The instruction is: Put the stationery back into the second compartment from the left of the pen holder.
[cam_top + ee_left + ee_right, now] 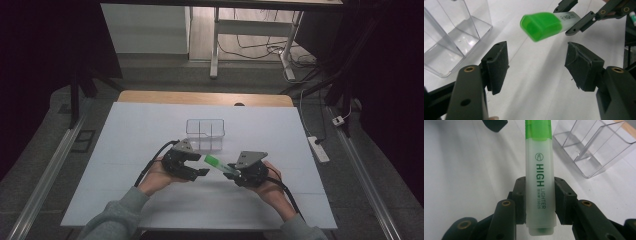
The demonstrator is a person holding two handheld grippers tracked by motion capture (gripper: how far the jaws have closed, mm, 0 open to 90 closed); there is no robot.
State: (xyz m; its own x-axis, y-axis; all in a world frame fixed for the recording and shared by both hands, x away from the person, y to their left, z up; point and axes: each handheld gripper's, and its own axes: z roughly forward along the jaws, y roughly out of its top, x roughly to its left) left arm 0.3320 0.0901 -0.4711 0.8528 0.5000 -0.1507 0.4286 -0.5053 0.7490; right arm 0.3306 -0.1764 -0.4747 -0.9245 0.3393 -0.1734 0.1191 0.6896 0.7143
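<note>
White sheeting is covering the table [125, 150], with a clear divided box [205, 134] standing beyond my hands. I'm clamping the right gripper [540, 192] on the green highlighter [539, 180] above the sheet, while the left gripper [536, 62] is hanging wide apart, empty. I'm judging the cap wants a square, centred pinch.

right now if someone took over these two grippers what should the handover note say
Right gripper: shut on the green highlighter, gripping the pale barrel near its rear end, capped end pointing toward the left gripper.
Left gripper: open, holding nothing, its jaws just short of the green cap.
Clear divided organizer: upright on the white table, beyond both grippers, compartments look empty.
Done: highlighter lifted off the table.
Left: probably getting the highlighter into the organizer; the cap is on.
</note>
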